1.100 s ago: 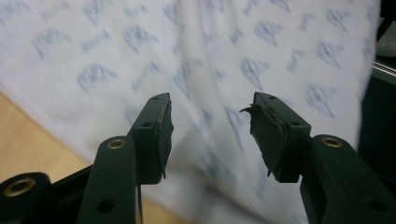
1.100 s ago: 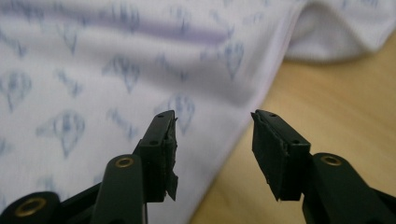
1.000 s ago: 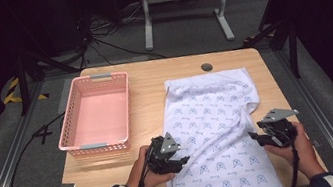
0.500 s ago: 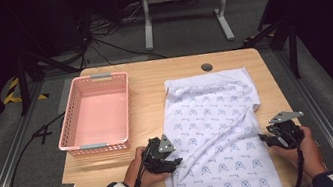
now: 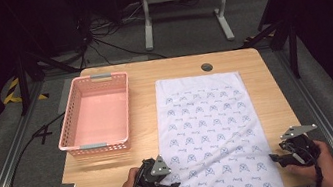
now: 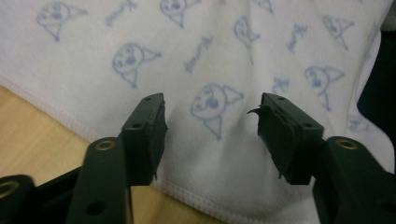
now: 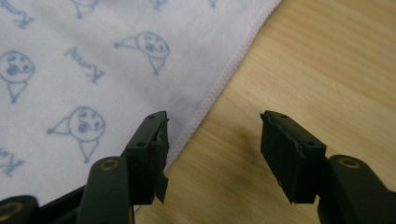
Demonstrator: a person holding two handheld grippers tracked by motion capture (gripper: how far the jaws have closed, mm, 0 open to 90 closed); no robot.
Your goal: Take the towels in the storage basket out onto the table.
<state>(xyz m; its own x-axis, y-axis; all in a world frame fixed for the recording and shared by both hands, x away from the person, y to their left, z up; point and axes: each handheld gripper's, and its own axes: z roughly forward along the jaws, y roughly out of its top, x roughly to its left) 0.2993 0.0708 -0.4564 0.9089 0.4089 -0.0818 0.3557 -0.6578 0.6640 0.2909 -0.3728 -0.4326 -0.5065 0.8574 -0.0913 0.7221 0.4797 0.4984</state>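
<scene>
A white towel (image 5: 210,127) printed with small blue figures lies flat on the wooden table (image 5: 142,82), its near end hanging over the front edge. At the towel's near left hem is my left gripper (image 5: 170,179), open, with the towel (image 6: 215,56) spread under and between its jaws. My right gripper (image 5: 277,158) is open at the near right hem. Its left jaw is over the towel (image 7: 93,70) and its right jaw over bare wood (image 7: 327,70). Nothing is held by either gripper.
A pink perforated basket (image 5: 94,114) stands on the left part of the table, with nothing in it. A dark round grommet (image 5: 207,67) sits near the far edge. A grey stand (image 5: 186,4) and cables lie on the floor beyond.
Both grippers have drawn back toward the table's near edge, from the towel's sides to its near corners. The towel has stayed put.
</scene>
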